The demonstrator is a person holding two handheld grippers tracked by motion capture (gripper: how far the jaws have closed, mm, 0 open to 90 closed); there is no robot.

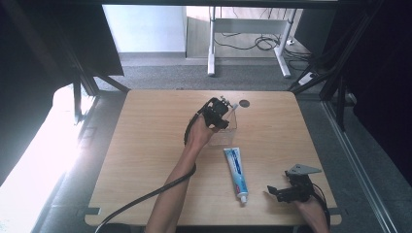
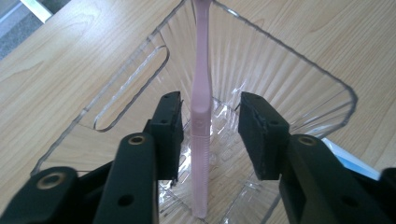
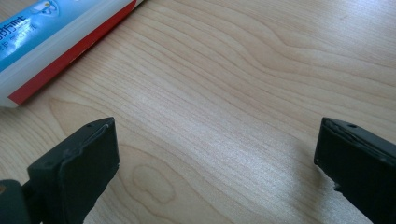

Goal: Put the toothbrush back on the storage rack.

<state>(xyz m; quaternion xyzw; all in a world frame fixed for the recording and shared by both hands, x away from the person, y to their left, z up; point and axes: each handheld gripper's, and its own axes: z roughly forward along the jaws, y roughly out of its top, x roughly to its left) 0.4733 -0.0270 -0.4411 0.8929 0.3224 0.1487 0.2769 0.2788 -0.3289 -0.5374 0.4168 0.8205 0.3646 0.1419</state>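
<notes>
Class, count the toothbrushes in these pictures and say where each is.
1: a pink toothbrush stands in the clear container, between the left gripper's open jaws.

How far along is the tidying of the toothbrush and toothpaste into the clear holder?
Done: the pink toothbrush stands inside the clear holder. In hand: the left gripper sits over it, jaws apart on either side of the handle, not pressing. Left: the toothpaste tube lies on the table; the right gripper rests open beside it.
</notes>
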